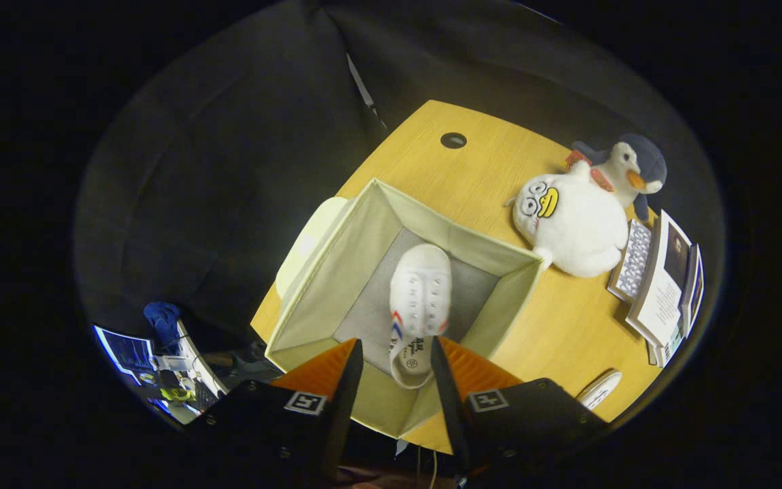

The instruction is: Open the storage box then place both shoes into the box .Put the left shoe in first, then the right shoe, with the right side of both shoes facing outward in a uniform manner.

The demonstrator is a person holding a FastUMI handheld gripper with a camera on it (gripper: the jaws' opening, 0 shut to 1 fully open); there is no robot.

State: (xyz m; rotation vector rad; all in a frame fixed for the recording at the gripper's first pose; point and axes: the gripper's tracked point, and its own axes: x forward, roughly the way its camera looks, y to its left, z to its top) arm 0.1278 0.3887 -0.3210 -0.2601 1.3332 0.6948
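The claw [396, 367] hangs above the open box [309, 299], its fingers spread with the heel of a white shoe [420, 299] showing between them, untouched; the shoe lies on the box floor, toe pointing far; the box sits on the counter [567, 326]; two plush toys [578, 224] lie to the right, books [662, 285] beyond them; a second shoe [600, 388] peeks out near the right finger.

matt cloth box [337, 272], wood-grain table [486, 170]

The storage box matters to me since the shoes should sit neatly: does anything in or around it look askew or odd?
Nothing stands out. The storage box sits open on the table, one white shoe flat on its floor. The gripper hangs open above the shoe's heel.
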